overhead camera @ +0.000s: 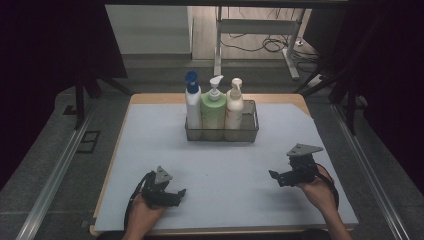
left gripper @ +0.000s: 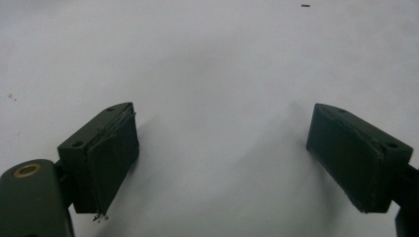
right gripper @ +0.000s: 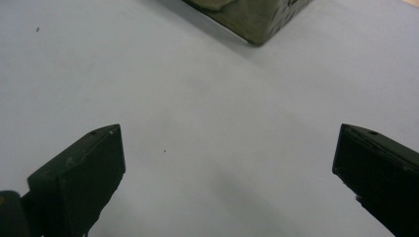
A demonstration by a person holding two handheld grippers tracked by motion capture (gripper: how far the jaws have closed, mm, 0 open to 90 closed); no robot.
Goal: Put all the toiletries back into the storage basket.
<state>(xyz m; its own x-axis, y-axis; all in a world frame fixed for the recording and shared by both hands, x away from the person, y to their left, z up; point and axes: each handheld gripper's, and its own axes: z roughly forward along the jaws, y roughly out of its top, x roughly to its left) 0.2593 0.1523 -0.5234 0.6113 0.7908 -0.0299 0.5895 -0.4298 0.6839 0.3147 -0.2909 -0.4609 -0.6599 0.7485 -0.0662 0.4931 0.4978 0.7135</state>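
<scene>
A dark wire basket (overhead camera: 252, 131) stands at the back middle of the pale blue mat (overhead camera: 220, 165). Upright in it are a white bottle with a blue cap (overhead camera: 193, 107), a green pump bottle (overhead camera: 213, 112) and a cream pump bottle (overhead camera: 234, 110). My left gripper (overhead camera: 181, 193) rests low at the front left, held by a hand, open with bare mat between its jaws (left gripper: 222, 158). My right gripper (overhead camera: 274, 176) hovers at the front right, open and holding nothing (right gripper: 227, 168). A corner of the basket (right gripper: 257, 22) shows at the top of the right gripper view.
The mat covers a wooden table (overhead camera: 150, 98) whose edge shows at the back. A metal rail (overhead camera: 55, 172) runs along the left side and another (overhead camera: 370, 175) along the right. A white desk frame (overhead camera: 260, 30) and cables lie on the floor beyond.
</scene>
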